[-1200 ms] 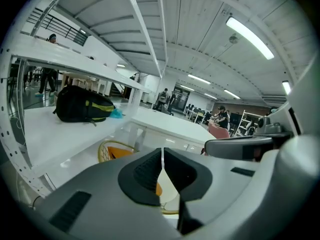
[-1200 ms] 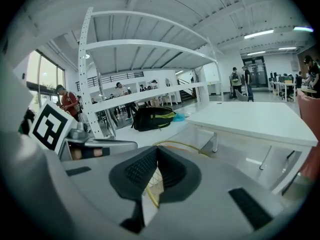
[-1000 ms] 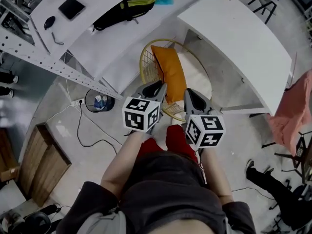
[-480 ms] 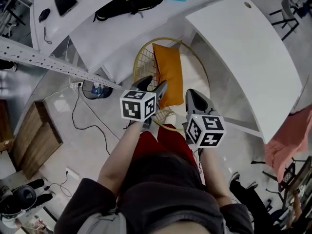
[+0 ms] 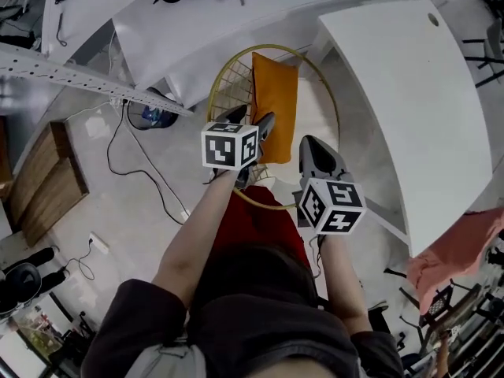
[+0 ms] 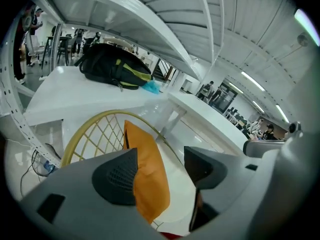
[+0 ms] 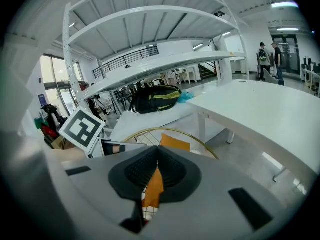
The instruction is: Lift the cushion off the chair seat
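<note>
1. Cushion point(image 5: 275, 105): orange, propped on edge in the wire chair point(image 5: 216, 93); probably soft and light, so I pinch its near edge.
2. My left tool point(image 5: 250, 121): jaws apart, just opened, empty, short of it.
3. My right tool point(image 5: 310, 142): closed, empty.

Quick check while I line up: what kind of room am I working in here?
Probably an open-plan office or lab workspace: long white desks, a black backpack left on one, white perforated metal racking, and a gold wire chair holding the orange cushion.
</note>
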Motion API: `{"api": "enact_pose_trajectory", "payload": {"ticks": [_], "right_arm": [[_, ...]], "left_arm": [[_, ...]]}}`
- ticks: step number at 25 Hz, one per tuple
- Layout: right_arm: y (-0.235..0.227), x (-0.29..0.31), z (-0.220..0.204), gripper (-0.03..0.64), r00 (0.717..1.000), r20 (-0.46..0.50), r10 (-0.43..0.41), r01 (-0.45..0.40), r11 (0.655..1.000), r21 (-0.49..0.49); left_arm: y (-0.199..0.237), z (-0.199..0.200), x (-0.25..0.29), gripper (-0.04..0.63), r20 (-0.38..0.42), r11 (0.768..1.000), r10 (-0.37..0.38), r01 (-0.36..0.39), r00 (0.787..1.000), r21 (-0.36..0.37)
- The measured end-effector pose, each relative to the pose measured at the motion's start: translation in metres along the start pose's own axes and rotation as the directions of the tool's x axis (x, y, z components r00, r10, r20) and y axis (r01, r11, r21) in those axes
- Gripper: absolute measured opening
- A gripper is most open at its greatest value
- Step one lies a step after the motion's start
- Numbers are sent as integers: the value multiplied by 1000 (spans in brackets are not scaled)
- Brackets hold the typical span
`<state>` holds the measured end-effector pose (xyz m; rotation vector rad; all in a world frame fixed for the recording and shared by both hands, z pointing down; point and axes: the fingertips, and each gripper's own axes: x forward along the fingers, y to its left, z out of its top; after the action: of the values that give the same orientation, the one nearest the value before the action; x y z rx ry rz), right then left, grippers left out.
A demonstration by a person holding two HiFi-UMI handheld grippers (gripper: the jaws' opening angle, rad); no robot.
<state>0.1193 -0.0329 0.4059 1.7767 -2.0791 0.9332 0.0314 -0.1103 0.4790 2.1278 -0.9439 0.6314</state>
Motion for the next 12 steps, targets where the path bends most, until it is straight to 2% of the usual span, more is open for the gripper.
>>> {"api": "enact_pose_trajectory", "payload": {"ticks": [6,12], "right_arm": [[-17,28,-19,18,996,-93,12,-13,1000,-4],[-27,53,-36,18,987,-160,-4,4,1000,2]], "left_arm": [[20,-10,24,284,-33,997,51,-53,998,-63],[33,-28,51,286,-93,991,45,-56,995,-118]]}}
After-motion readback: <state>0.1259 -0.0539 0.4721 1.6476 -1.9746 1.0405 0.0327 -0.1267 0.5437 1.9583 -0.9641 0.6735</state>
